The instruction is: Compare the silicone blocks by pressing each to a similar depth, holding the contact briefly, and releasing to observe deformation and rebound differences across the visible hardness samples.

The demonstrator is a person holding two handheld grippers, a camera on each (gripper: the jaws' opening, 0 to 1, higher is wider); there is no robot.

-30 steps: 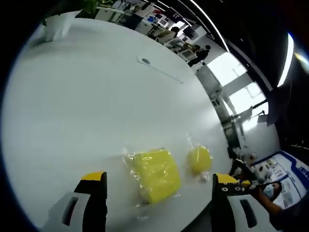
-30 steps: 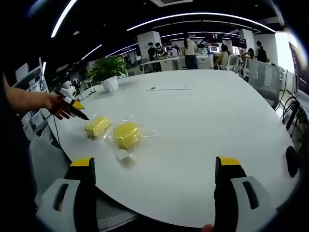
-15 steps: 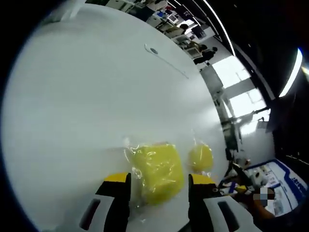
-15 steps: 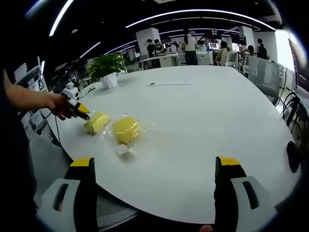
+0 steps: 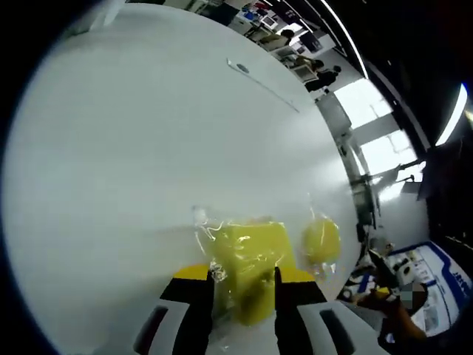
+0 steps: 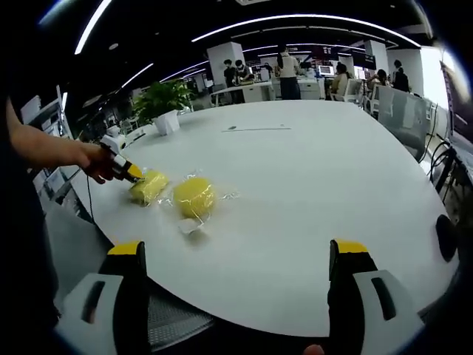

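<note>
Two yellow silicone blocks in clear wrap lie on the white table (image 5: 133, 148). In the left gripper view, the squarish block (image 5: 251, 251) sits between the jaws of my left gripper (image 5: 244, 285), which is shut on its sides. The rounder block (image 5: 322, 240) lies just to its right, untouched. In the right gripper view, a hand holds the left gripper (image 6: 127, 171) against the squarish block (image 6: 150, 186), with the rounder block (image 6: 194, 197) beside it. My right gripper (image 6: 238, 255) hangs open over the table's near edge, well back from both blocks.
A thin flat strip (image 6: 255, 129) lies near the table's middle, also the strip (image 5: 262, 78) far ahead in the left gripper view. A potted plant (image 6: 166, 103) stands at the far left edge. Chairs (image 6: 403, 111) line the right side; people stand at desks behind.
My left gripper has moved forward and its jaws have come together from wide open onto the squarish block. The right gripper has stayed open and nearly still.
</note>
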